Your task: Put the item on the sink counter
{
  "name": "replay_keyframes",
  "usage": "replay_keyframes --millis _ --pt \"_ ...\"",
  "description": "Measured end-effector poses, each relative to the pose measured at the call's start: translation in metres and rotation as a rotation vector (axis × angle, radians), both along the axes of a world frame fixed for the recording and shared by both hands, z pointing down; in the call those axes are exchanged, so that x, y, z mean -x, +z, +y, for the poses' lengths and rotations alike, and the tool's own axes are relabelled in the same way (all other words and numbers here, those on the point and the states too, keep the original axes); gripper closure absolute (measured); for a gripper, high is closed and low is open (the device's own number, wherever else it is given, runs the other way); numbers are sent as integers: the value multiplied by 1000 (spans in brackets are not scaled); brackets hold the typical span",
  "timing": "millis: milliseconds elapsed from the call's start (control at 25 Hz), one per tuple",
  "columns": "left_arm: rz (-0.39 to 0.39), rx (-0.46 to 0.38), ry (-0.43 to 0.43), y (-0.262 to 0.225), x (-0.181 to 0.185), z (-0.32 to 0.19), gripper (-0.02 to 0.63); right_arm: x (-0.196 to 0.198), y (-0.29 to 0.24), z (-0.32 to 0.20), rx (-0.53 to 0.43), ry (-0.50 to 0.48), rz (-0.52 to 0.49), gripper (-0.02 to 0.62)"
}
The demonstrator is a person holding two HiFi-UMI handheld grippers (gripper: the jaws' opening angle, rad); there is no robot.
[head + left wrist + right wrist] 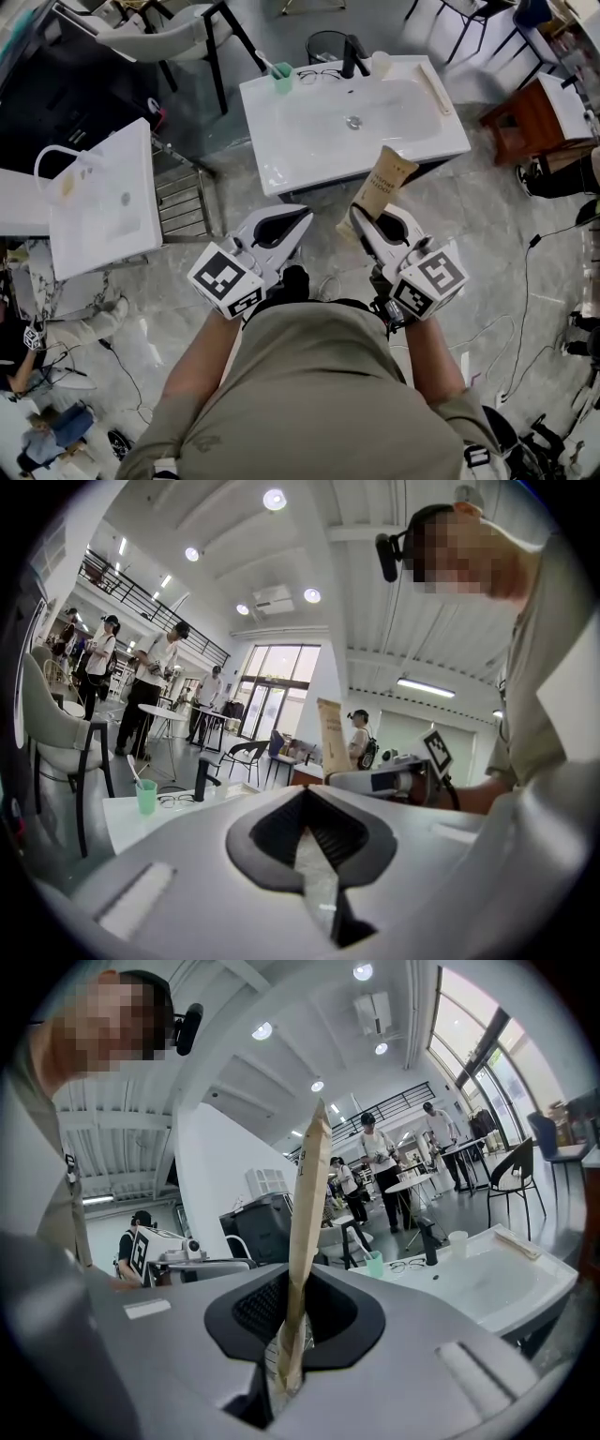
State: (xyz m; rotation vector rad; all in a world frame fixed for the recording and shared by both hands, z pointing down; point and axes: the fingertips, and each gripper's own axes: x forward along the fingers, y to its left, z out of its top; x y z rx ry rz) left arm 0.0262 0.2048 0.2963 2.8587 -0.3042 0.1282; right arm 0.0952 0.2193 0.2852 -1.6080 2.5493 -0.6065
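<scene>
Grips a brown paper pouch upright between the jaws of the right gripper, pinched at its lower end, in the air short of the front edge of the white sink counter. Holds the left gripper just beside it, jaws pressed together on nothing. Finds along the counter's back rim a green cup with a toothbrush, glasses, a black faucet and a white cup.
</scene>
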Motion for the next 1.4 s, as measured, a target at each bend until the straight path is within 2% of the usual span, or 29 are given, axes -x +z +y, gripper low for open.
replay_keyframes --millis 920,1400 --pt "19 60 -38 21 47 -159 600 42 31 -166 80 -33 29 555" --pt "17 81 -45 30 65 -207 600 62 44 -218 109 -44 41 555"
